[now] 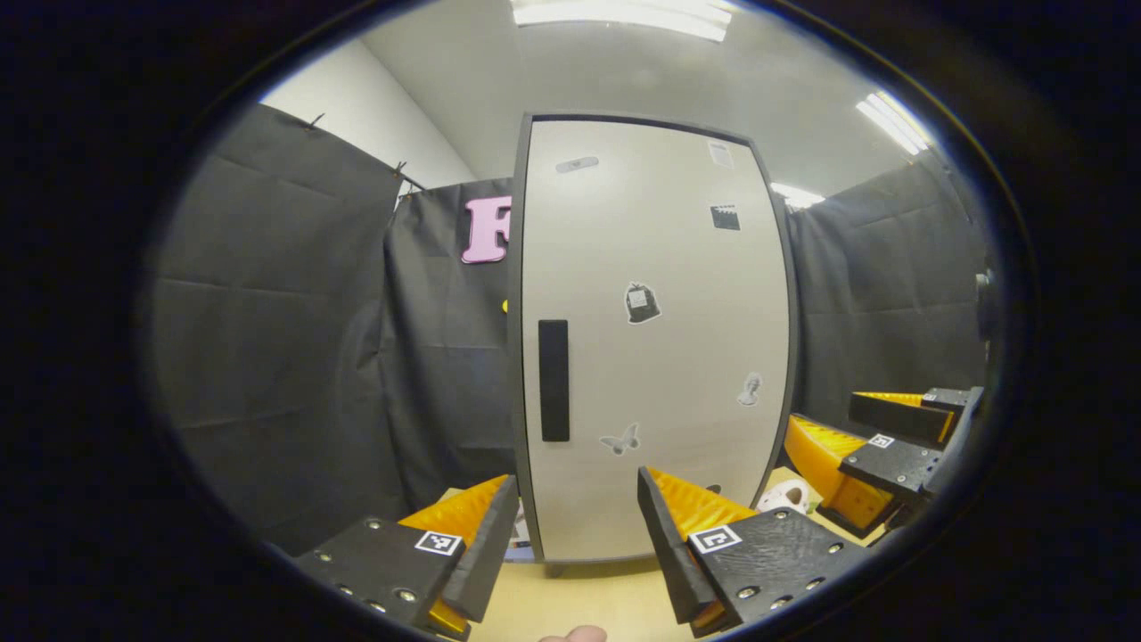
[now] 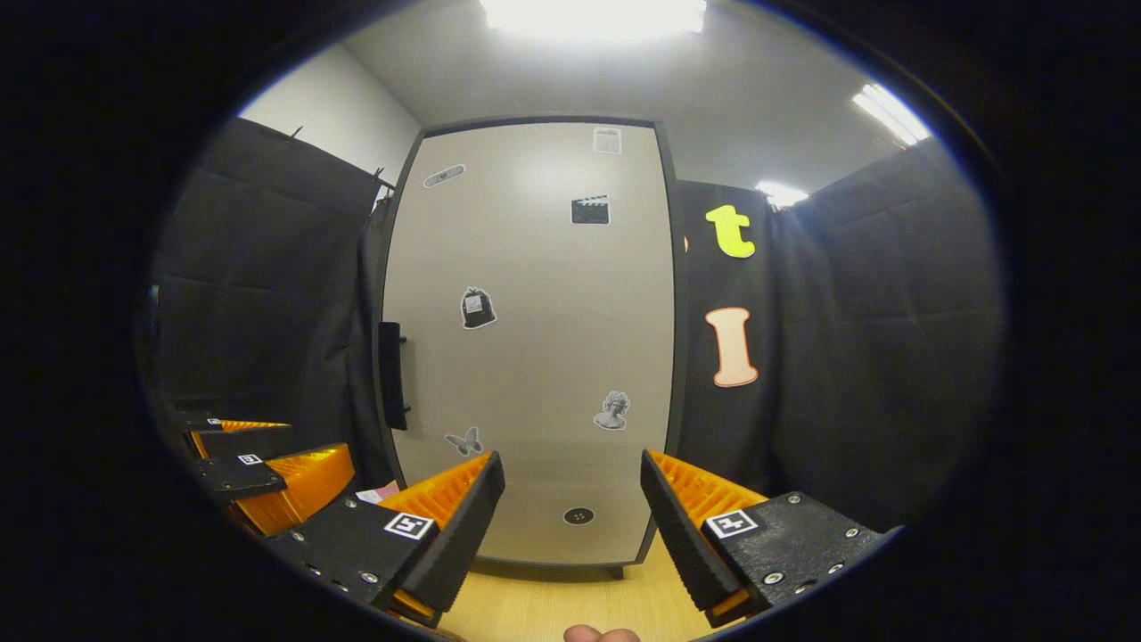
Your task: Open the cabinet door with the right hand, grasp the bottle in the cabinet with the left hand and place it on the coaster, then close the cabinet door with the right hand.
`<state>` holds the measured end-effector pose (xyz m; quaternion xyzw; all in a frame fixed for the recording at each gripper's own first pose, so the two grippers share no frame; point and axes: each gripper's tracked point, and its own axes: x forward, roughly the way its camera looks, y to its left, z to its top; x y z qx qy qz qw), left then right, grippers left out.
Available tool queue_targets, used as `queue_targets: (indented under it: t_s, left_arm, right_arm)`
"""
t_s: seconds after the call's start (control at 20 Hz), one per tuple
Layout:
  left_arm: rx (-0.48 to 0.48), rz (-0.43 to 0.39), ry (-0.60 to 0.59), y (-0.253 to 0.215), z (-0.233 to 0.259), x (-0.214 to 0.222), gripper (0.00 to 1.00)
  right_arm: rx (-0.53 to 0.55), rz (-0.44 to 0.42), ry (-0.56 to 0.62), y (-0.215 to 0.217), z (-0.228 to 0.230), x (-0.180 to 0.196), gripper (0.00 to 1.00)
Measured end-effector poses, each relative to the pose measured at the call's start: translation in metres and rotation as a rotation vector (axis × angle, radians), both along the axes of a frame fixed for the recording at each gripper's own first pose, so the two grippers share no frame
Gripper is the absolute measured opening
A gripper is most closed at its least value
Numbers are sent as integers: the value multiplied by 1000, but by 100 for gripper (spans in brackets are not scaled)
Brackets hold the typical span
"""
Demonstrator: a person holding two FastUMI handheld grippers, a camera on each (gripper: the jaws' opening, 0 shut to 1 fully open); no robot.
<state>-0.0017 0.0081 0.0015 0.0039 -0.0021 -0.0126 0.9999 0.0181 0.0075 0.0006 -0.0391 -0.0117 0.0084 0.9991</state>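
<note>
**Pale grey door shut, both grippers waiting in front**

Pale grey and closed, the cabinet door (image 1: 655,357) fills the middle of the left gripper view, one dark bar handle (image 1: 554,381) on its left edge. Count the stickers on that door: six in the left gripper view, among them a butterfly (image 1: 621,440) low beside the handle and a clapperboard (image 1: 725,217) high up. One cabinet (image 2: 535,339), one door, and the bottle cannot be seen with the door closed.

The left gripper (image 1: 577,526) stands just before the cabinet's foot, jaws wide apart, nothing between them. Off to the right of the cabinet in that view, there's the right gripper (image 1: 891,446), near a small white object (image 1: 788,496) on the surface (image 1: 588,597).

In the right gripper view the right gripper (image 2: 570,522) is spread open too, empty, facing the door's lower half. The handle sits at the door's left edge, and the left gripper shows left of the cabinet.
</note>
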Motion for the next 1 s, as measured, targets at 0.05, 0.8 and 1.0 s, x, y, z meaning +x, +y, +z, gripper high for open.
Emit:
queue_targets:
  t_s: [0.05,0.8,1.0]
  left_arm:
    - [-4,1,-1,3,-2,-3,77]
    - [20,172,43,119,-37,-84,81]
    - [47,239,46,153,-40,-103,81]
  right_arm:
    - [-4,8,-3,4,2,4,95]
    - [-52,216,-90,137,36,83,95]
    - [-39,251,-85,173,32,108,95]
